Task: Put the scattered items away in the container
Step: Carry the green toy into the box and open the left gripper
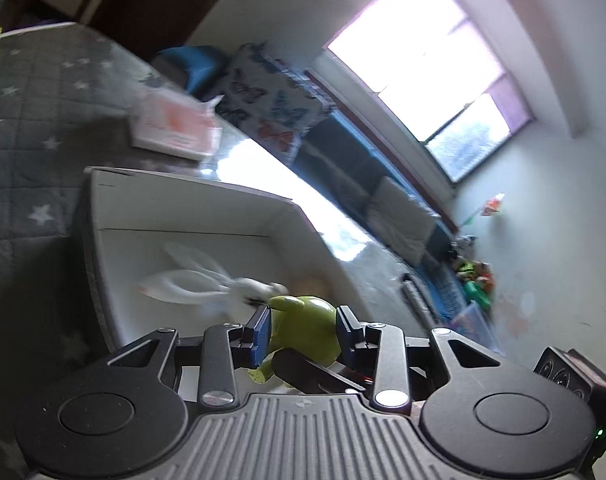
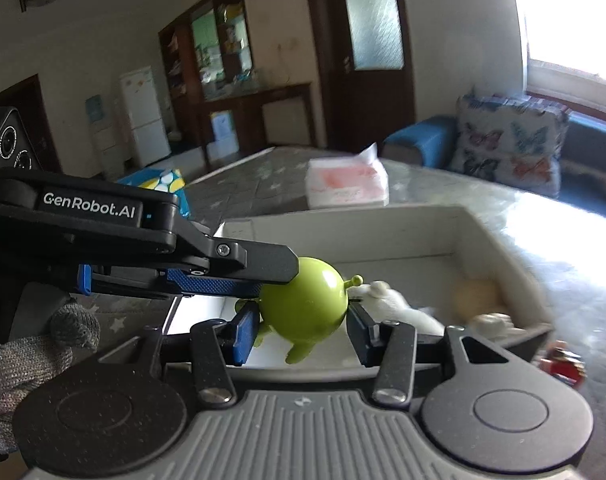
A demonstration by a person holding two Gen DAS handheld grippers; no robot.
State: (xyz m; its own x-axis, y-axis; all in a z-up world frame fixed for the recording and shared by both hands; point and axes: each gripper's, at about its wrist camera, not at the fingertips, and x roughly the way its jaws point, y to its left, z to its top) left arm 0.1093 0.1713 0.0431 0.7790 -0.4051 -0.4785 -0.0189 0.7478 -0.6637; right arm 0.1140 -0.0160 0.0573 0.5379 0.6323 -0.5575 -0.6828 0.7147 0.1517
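Note:
A green round toy figure [image 2: 305, 308] with small antennae hangs over the near end of a white open box [image 2: 479, 236]. My right gripper [image 2: 303, 330] has its blue pads on both sides of the toy. My left gripper [image 1: 305, 326] also holds the same green toy [image 1: 303, 326] between its pads; it shows in the right wrist view as a black arm [image 2: 239, 260] coming in from the left onto the toy. Inside the box lie a white rabbit-like toy [image 1: 199, 280] and a pale orange item [image 2: 475, 296].
The box sits on a grey star-patterned quilt [image 1: 31, 128]. A pink-and-white packet [image 2: 347, 184] lies beyond the box. A small red item [image 2: 563, 366] lies outside the box at the right. A blue sofa with a butterfly cushion [image 2: 507, 148] stands behind.

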